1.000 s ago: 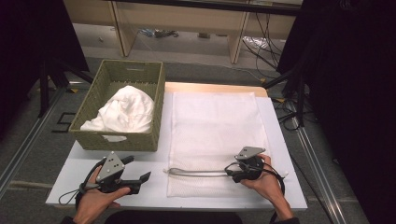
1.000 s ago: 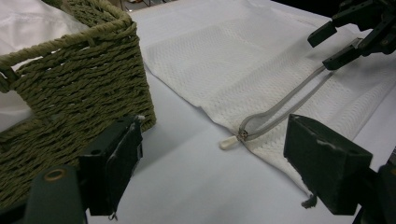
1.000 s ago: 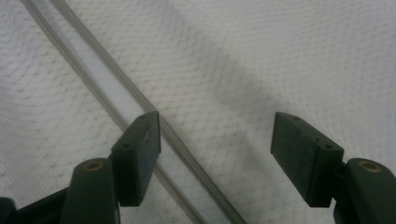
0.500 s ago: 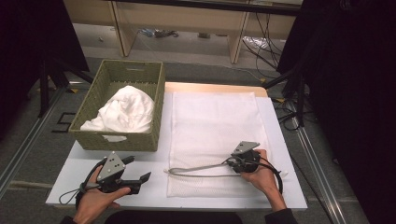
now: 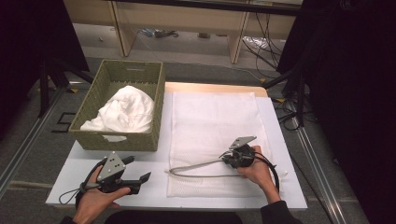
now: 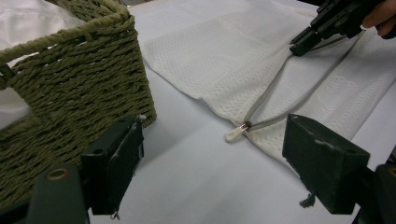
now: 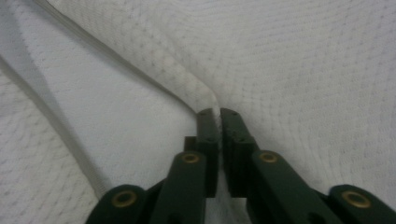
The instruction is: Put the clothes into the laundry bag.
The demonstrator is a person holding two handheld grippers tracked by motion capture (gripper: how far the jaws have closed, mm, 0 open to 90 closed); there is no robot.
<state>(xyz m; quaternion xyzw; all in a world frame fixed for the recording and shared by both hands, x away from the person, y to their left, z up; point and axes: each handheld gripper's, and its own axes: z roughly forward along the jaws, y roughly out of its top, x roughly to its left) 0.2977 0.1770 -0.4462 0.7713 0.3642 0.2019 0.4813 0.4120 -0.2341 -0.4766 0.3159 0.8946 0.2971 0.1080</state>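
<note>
The mesh bag (image 5: 212,140) lies flat on the table (image 5: 280,196), just right of the basket (image 5: 121,140) that holds a white cloth (image 5: 121,109). It looks light, limp and prone to sliding, so a pull on one edge would likely drag it whole. Its zipper (image 5: 196,169) stands open in a loop. The right gripper (image 5: 229,158) has just been closing and pinches the upper zipper edge. The left gripper (image 5: 142,178) rests spread and empty; the firmer seam by the pull tab (image 6: 233,134) looks the best second hold.

Soft overhead light brightens the white table (image 5: 280,196) evenly, surroundings fall dark, and the right gripper view is blurred up close.
</note>
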